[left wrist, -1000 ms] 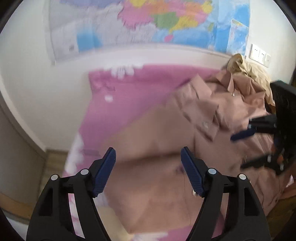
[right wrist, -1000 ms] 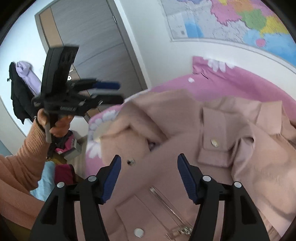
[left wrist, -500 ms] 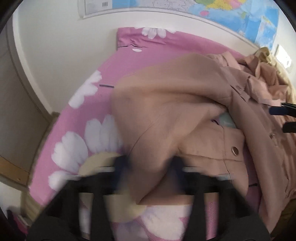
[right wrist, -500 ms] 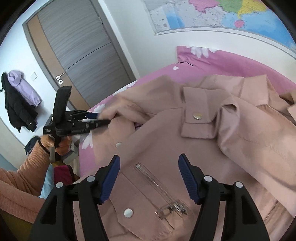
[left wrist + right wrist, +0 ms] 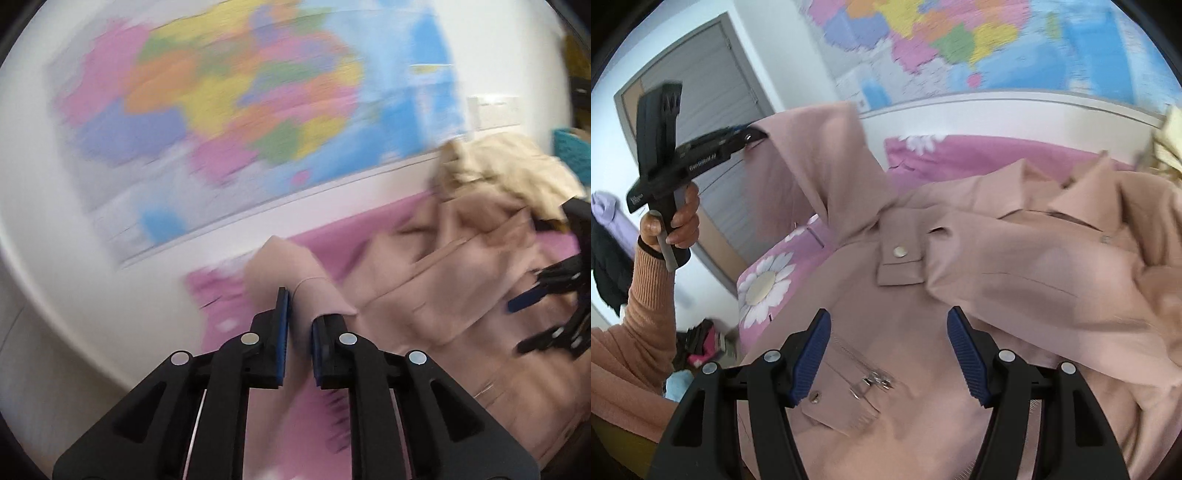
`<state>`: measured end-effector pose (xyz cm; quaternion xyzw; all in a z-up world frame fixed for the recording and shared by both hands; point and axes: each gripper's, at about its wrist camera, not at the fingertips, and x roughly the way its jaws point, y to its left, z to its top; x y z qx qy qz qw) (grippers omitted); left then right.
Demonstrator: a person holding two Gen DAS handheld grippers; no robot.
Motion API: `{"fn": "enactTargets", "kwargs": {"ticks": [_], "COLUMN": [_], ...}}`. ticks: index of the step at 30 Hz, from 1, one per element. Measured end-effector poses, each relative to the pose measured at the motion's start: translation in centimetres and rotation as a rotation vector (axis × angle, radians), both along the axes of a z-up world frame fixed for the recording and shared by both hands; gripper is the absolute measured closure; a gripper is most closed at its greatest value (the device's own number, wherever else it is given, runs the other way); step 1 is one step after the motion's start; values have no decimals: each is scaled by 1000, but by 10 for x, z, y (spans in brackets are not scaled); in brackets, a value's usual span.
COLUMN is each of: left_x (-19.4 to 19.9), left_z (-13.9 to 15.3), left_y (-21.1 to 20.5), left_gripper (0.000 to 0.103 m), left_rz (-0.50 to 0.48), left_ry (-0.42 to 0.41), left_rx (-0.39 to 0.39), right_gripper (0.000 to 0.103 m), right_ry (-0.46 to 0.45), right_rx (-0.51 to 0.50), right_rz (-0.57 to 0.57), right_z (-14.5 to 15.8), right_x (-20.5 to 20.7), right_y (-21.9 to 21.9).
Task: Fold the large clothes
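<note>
Left gripper [image 5: 297, 325] is pinching the pink jacket [image 5: 979, 280] sleeve, lifting it; right gripper [image 5: 888, 354] is hovering spread above the jacket front on the bed [image 5: 960, 155].

Dusty-pink jacket [image 5: 960, 295]: unfolded, rumpled, sprawled on bed, front up; snap-button pocket flaps visible; one sleeve [image 5: 820, 166] raised.
</note>
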<state>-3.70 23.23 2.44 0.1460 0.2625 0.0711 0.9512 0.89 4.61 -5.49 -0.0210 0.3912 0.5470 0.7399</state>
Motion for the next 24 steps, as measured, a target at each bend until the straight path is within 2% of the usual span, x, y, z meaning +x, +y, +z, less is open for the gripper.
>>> {"fn": "enactTargets", "kwargs": {"ticks": [2,5,7,9,11,13,16,20,22,24], "left_x": [20,49,63,70,60,40,3,-34,-35,-32], "left_z": [-9,-35,-59,-81,-89,-86,-75,-68,-76,-86], "left_y": [-34,-70,-86,-87,-75,-56,-22,15,21,12], "left_gripper": [86,70,35,33,33,32,18,11,10,10], "left_rz": [-91,-237,-283,-298,-299,-293,-252,-187,-170,-158], "left_ry": [19,110,186,235,216,144,14,-63,-40,4], "left_rx": [7,-79,-133,-225,-310,-397,-503,-547,-556,-512], "right_gripper": [39,39,39,39,39,38,37,37,36,36], "right_ry": [10,30,35,39,36,40,33,16,7,0], "right_rx": [10,10,-4,-8,-11,-10,-19,-12,-12,-13], "right_rz": [-30,-74,-98,-107,-117,-121,-116,-95,-68,-48], "right_z": [0,-2,-5,-8,-10,-12,-15,-15,-14,-13], "right_x": [4,11,15,17,17,20,23,22,20,18], "right_y": [-14,-31,-41,-48,-52,-54,-48,-38,-25,-14]}}
